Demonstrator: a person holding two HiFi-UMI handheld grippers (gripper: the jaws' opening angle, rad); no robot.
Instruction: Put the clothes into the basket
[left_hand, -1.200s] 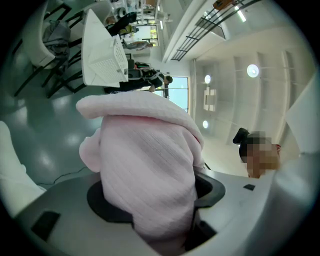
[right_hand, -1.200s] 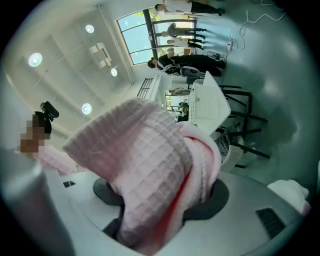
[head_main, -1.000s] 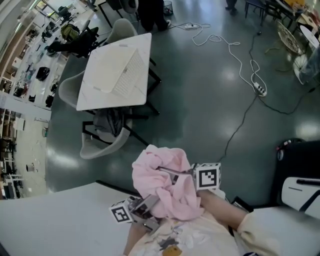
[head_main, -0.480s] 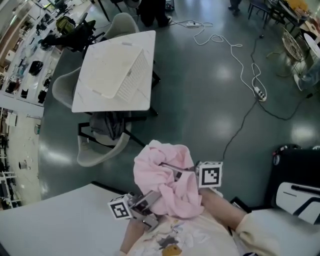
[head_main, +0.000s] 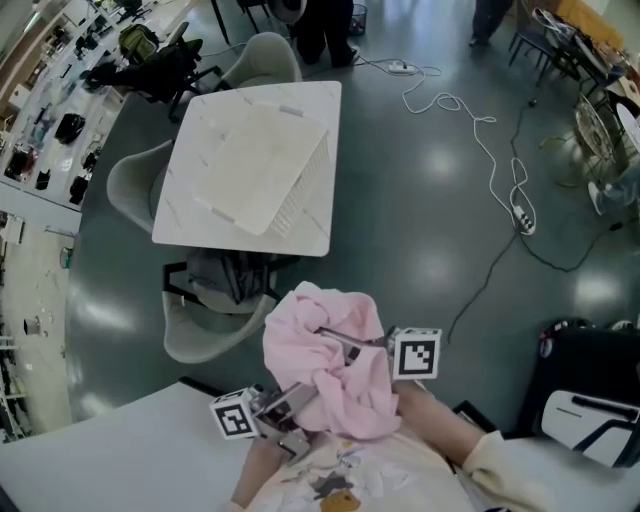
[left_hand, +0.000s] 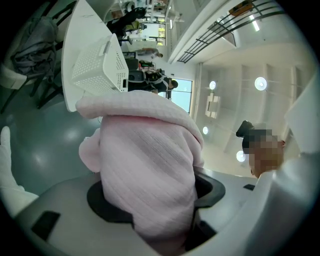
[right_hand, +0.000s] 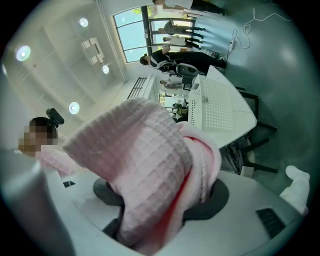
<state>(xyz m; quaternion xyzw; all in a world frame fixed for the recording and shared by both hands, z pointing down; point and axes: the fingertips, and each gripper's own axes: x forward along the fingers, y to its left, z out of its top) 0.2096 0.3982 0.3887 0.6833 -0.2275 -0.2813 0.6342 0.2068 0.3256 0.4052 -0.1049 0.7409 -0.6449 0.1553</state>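
Note:
A crumpled pink garment (head_main: 325, 365) hangs in the air close to my body, held from both sides. My left gripper (head_main: 296, 402) is shut on its lower left part, and the cloth (left_hand: 147, 165) covers the jaws in the left gripper view. On the right side my right gripper (head_main: 347, 347) is shut on the garment, whose folds (right_hand: 150, 170) hide its jaws too. The white perforated basket (head_main: 262, 170) sits on a white square table (head_main: 318, 235) ahead of me, apart from the garment. It also shows as the basket (left_hand: 100, 62) and the basket (right_hand: 212, 102) in the gripper views.
Grey chairs (head_main: 205, 335) stand round the square table, one with dark clothing on it. A white cable with a power strip (head_main: 522, 220) runs over the floor at right. A black and white case (head_main: 585, 400) is at lower right. A white tabletop (head_main: 90, 460) is at lower left.
The square table with the basket has slid down and right in the head view, so it lies closer. Both grippers keep the same hold on the pink garment.

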